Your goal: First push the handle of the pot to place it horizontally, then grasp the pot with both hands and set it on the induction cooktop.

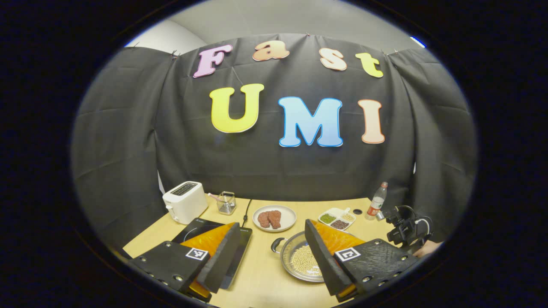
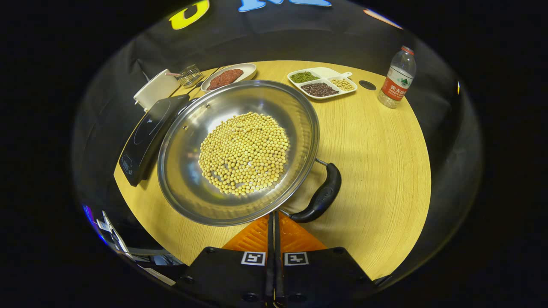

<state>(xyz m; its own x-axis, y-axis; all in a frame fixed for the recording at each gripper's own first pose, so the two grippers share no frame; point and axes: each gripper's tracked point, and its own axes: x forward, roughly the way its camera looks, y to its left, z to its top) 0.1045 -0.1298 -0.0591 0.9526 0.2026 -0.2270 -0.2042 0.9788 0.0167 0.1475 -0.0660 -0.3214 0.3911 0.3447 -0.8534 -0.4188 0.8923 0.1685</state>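
A steel pot (image 2: 239, 149) holding yellow beans stands on the wooden table (image 2: 376, 171). Its black handle (image 2: 321, 194) sticks out at the pot's near right side. My right gripper (image 2: 272, 214) is shut with nothing between its fingers, its tips at the pot's near rim just left of the handle's base. In the left gripper view the pot (image 1: 299, 259) lies between my fingers and partly behind the right one, with a loop handle (image 1: 277, 244) on its left. My left gripper (image 1: 272, 252) hangs open above the table. The black induction cooktop (image 2: 150, 132) lies left of the pot.
A white toaster (image 1: 185, 201) and a small wire holder (image 1: 226, 202) stand at the back left. A plate of meat (image 1: 274, 218), a divided dish of beans (image 1: 338, 217) and a water bottle (image 2: 398, 77) sit behind the pot. The right gripper's body (image 1: 404, 231) shows at the table's right.
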